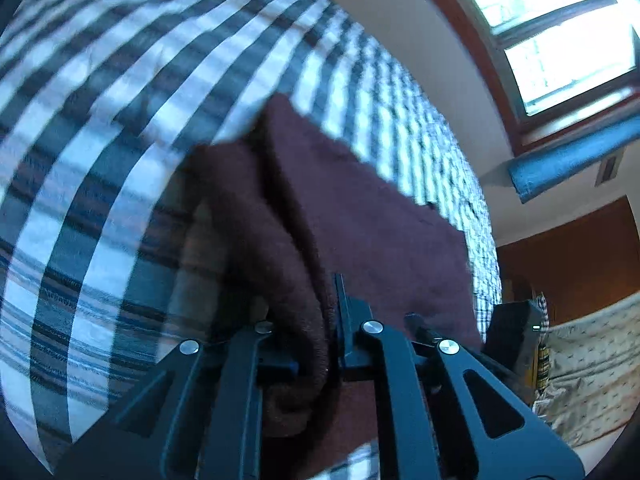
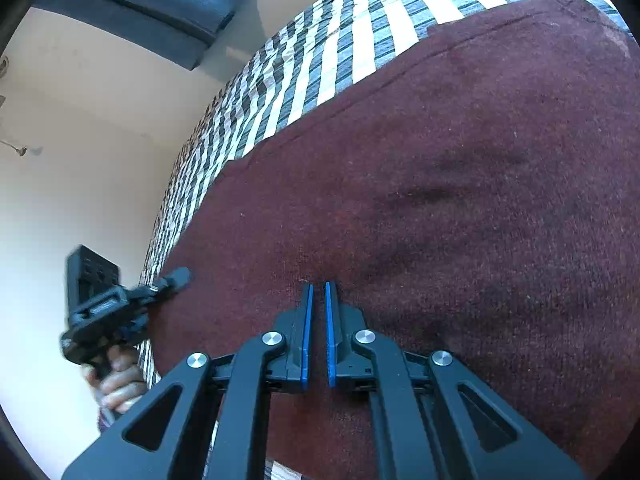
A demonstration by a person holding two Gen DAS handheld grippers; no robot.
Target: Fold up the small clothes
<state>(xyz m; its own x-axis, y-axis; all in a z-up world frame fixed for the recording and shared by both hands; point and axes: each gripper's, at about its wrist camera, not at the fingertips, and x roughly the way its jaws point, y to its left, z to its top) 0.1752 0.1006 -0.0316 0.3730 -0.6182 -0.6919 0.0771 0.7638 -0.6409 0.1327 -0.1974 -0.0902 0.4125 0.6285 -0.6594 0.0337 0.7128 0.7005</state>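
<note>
A dark maroon cloth lies spread on a bed with a blue-and-white striped cover. My left gripper is shut on a bunched corner of the maroon cloth and holds it lifted off the striped cover. The left gripper also shows in the right wrist view, at the cloth's left edge, held by a hand. My right gripper rests on the cloth near its front edge. Its blue-padded fingers stand a narrow gap apart with nothing between them.
A pale wall runs along the far side of the bed, with a dark blue cushion above. The left wrist view shows a wood-framed window, a blue roll and patterned bedding at the right.
</note>
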